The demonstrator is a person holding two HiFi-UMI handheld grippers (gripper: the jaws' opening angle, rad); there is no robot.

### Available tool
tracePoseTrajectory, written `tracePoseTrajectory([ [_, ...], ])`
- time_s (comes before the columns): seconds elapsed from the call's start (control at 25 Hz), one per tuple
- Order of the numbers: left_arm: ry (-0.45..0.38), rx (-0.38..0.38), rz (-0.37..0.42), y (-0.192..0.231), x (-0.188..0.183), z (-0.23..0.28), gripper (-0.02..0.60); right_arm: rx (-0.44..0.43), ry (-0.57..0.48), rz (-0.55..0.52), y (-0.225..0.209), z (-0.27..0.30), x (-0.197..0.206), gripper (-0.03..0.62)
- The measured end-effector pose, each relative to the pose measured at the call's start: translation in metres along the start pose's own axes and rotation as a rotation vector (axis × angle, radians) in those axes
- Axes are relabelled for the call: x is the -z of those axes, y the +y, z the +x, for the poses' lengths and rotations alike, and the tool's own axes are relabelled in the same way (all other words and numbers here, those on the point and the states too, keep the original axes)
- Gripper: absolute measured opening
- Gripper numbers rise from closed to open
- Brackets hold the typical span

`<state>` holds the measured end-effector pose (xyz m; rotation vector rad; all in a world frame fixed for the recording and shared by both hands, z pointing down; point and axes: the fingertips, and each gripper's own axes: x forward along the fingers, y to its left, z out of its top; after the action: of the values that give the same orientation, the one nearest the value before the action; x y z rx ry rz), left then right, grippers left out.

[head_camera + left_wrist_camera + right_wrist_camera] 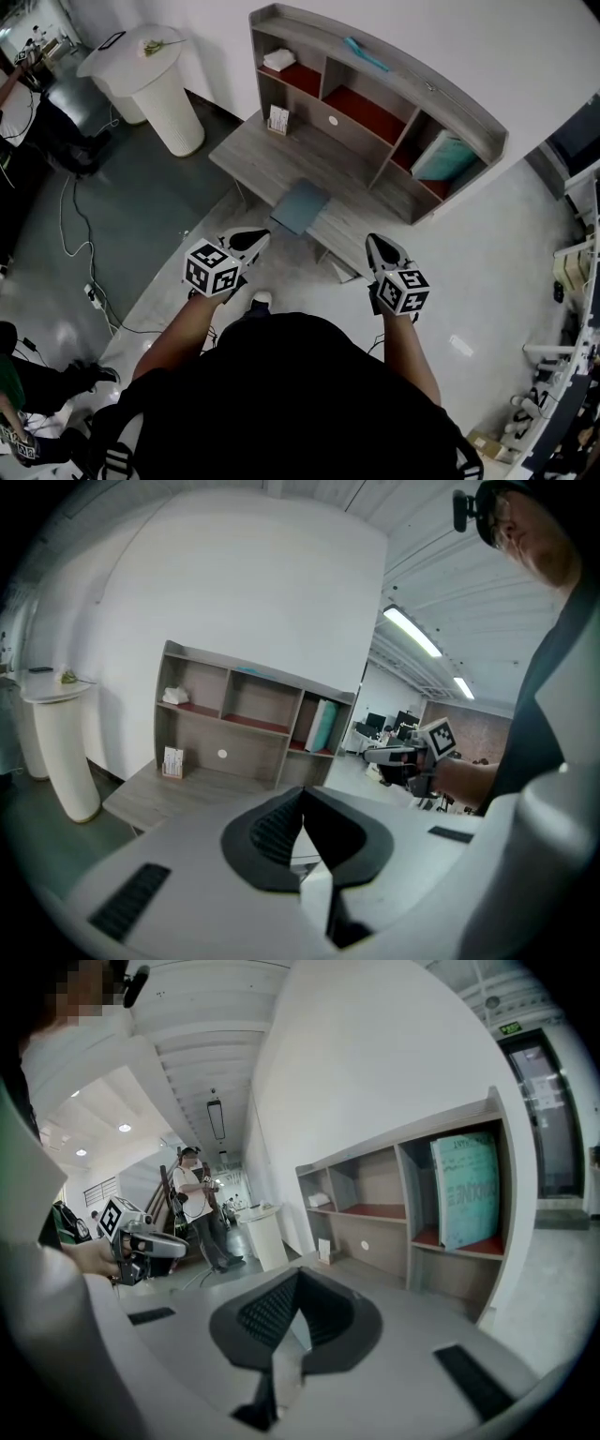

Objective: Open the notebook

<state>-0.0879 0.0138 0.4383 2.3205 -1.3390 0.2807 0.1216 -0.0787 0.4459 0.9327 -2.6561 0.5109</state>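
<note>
Lying closed near the front edge of the desk [251, 155], the notebook [300, 206] sits ahead of and between the left gripper [248, 242] and right gripper [382, 251], touching neither; both have jaws pressed together, gripping nothing.

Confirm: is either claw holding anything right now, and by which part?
Nothing is held. The left claw and right claw are both shut and empty, short of the closed blue-grey rectangular notebook lying on the grey wooden desk.

No print is legible; the teal book [466, 1190] carries lettering (too blurred to read)
</note>
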Motion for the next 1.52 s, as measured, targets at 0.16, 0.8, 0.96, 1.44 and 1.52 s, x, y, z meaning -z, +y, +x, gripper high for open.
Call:
tracePoseTrajectory([
  [0.16, 0.004, 0.040, -0.001, 0.015, 0.001, 0.005, 0.009, 0.034, 0.001, -0.004, 0.008, 0.006, -0.004, 0.002],
  [0.8, 0.023, 0.176, 0.037, 0.087, -0.027, 0.023, 0.009, 0.199, -0.021, 0.037, 0.027, 0.033, -0.016, 0.002],
  [0.96, 0.033, 0.210, 0.054, 0.099, -0.033, 0.027, 0.010, 0.232, -0.029, 0.052, 0.030, 0.041, -0.019, 0.002],
  [1.44, 0.056, 0.284, 0.069, 0.143, -0.038, 0.030, 0.010, 0.311, -0.035, 0.069, 0.047, 0.073, -0.024, 0.002],
  [1.52, 0.060, 0.301, 0.072, 0.148, -0.038, 0.031, 0.009, 0.325, -0.037, 0.078, 0.050, 0.076, -0.025, 0.002],
])
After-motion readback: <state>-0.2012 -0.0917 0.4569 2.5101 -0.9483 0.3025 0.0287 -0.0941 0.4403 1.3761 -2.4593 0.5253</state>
